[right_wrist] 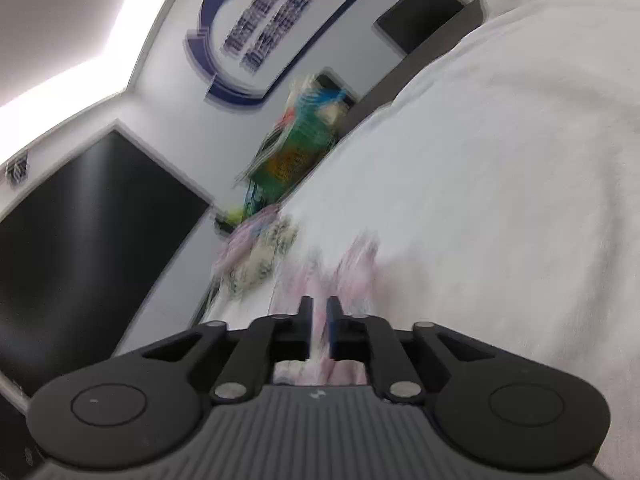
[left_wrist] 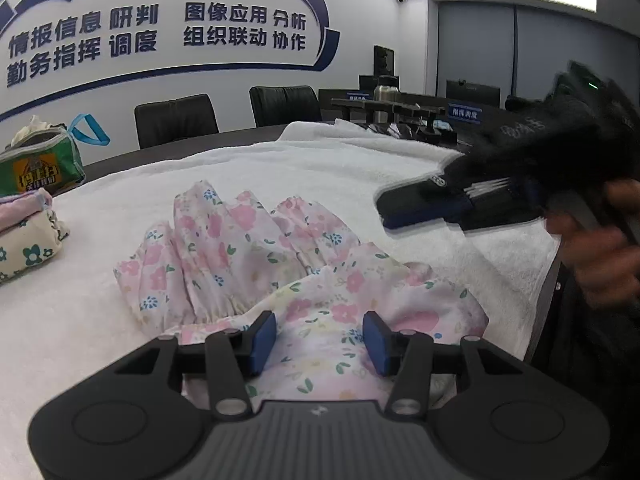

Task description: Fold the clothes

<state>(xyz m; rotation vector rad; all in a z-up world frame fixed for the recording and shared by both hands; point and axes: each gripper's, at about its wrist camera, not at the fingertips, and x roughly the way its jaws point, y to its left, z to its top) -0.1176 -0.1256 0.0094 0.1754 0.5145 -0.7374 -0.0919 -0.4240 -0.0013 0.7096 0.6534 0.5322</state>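
Green bag: standing at the far left edge of the worktop, a blue strap looping up at its right.
Folded stack: lying at the left on the white towel, pink pieces above a cream piece printed with dark flowers.
White towel: covering the worktop under everything named here.
Floral garment: lying crumpled at the centre of the white towel, pink and blue flowers on white. No clean long axis is showing; the bunched mass is running roughly from the lower right, at the near edge, up to the far left, where gathered peaks are standing up.
Left gripper: hovering over the near end of the floral garment. Jaws standing apart, cloth showing beneath the gap; contact with the blue pads cannot be told.
Right gripper: reaching in from the right above the towel, clear of the garment in the left wrist view, a hand behind it. Jaws standing nearly together with a narrow gap; the right wrist view is blurred, with pink cloth beyond the gap.
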